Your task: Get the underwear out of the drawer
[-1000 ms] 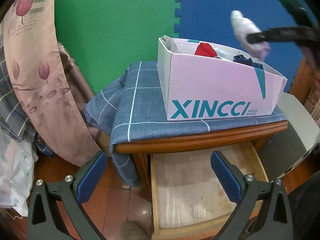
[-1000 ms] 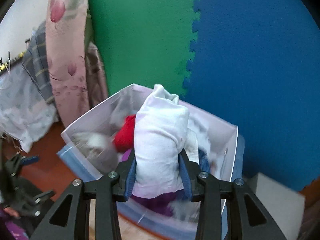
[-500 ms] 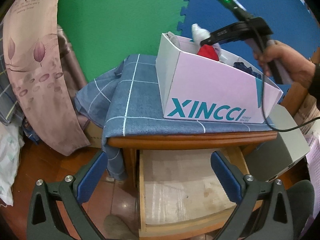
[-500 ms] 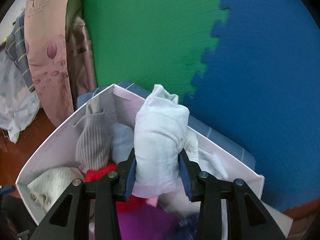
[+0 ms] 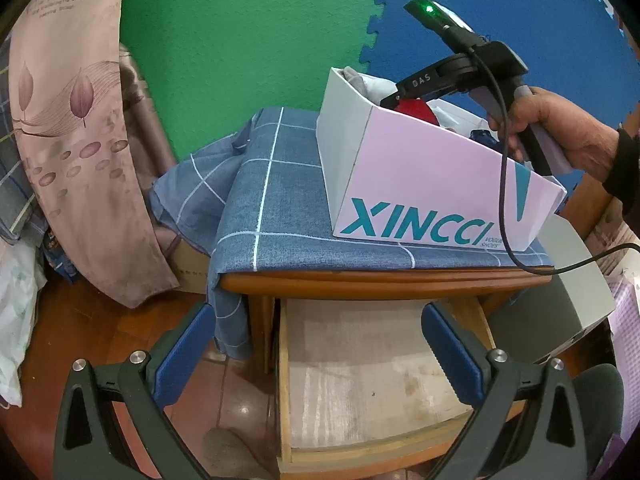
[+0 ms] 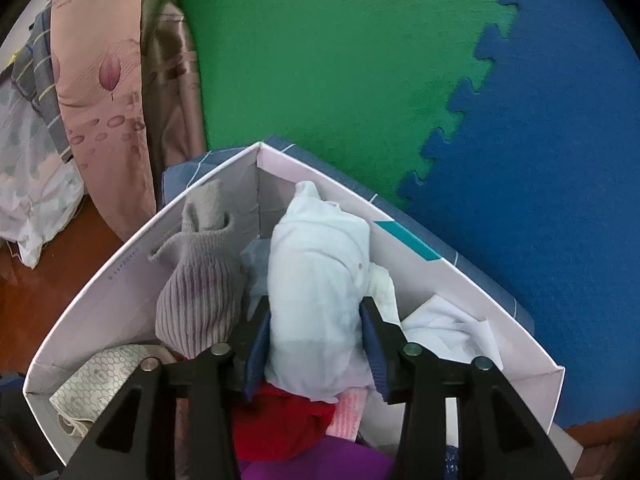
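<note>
Blue-padded and set wide apart with nothing between them, the jaws of the left gripper (image 5: 316,354) hover over the pulled-out wooden drawer (image 5: 360,380), whose pale lined floor is all that shows in the left wrist view. Above it, a blue checked cloth (image 5: 280,208) covers the wooden nightstand top (image 5: 380,282), and on the cloth stands a pink cardboard shoebox printed XINCCI (image 5: 432,196); a person's hand (image 5: 560,132) holds the right gripper (image 5: 394,100) down into the box. From the right wrist view, that gripper (image 6: 316,344) sits inside the shoebox (image 6: 100,284) with a rolled white piece of underwear (image 6: 320,288) between its blue pads; the jaws are opening, though both pads lie against the fabric. Beside the roll stand a grey ribbed sock (image 6: 200,284), a red garment (image 6: 280,424) below it, and crumpled white cloth (image 6: 448,324) to the right.
</note>
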Action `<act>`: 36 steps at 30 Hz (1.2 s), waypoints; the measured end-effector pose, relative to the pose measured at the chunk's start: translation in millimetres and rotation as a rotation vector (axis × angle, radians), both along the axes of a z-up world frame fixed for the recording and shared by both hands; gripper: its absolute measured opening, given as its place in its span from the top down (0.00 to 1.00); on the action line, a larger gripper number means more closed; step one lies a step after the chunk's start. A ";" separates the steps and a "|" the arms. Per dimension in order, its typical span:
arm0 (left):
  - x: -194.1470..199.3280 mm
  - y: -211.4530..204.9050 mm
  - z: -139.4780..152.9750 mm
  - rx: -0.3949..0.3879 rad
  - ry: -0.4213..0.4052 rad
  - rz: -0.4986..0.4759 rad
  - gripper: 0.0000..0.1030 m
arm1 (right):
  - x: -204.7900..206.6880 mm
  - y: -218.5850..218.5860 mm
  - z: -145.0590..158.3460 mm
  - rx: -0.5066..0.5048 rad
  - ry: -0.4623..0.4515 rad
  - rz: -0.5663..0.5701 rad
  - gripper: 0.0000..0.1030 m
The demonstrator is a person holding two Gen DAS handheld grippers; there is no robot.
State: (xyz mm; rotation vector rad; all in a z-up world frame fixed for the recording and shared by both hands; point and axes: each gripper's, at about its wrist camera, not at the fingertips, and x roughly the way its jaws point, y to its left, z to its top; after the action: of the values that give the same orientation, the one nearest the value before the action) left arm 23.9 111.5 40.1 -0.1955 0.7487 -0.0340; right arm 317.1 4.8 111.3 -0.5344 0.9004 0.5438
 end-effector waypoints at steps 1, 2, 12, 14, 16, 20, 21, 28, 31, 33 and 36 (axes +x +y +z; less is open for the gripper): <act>0.2 -0.2 -0.3 0.003 0.001 0.000 0.01 | -1.3 -1.8 2.1 0.009 -0.002 -0.004 0.54; 0.6 -0.6 -0.7 0.007 0.002 0.002 0.01 | -3.6 -4.2 5.1 0.025 -0.001 -0.003 0.53; 1.4 -8.8 -1.7 0.045 0.003 -0.001 0.01 | -64.3 -53.4 52.6 0.255 -0.130 0.013 0.43; 0.9 -11.2 -1.6 0.058 0.000 -0.004 0.01 | -91.5 -74.0 62.2 0.331 -0.158 0.025 0.42; 0.5 -14.2 -1.6 0.070 -0.003 -0.007 0.01 | -127.4 -100.4 65.7 0.401 -0.188 0.024 0.38; 1.4 -20.1 -2.4 0.094 -0.004 -0.009 0.01 | -191.7 -152.3 55.7 0.498 -0.235 -0.032 0.30; 1.5 -21.4 -2.4 0.100 -0.005 -0.007 0.01 | -207.7 -163.4 50.4 0.510 -0.253 -0.053 0.28; -4.8 -39.5 5.3 0.198 -0.060 0.024 0.01 | -293.7 -226.8 7.4 0.536 -0.421 -0.283 0.23; -9.8 -49.0 10.1 0.256 -0.092 0.018 0.01 | -302.9 -235.8 -2.5 0.531 -0.408 -0.313 0.21; -12.1 -55.8 11.4 0.304 -0.102 0.027 0.01 | -301.7 -237.5 -5.1 0.523 -0.391 -0.317 0.21; -14.3 -61.9 12.1 0.325 -0.107 0.015 0.00 | -304.2 -240.3 -8.9 0.548 -0.380 -0.327 0.21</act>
State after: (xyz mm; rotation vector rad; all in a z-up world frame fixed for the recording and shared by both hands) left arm 9.5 49.6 52.2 0.1101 0.6357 0.0906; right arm 12.9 -235.5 102.3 0.0162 0.4313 0.3508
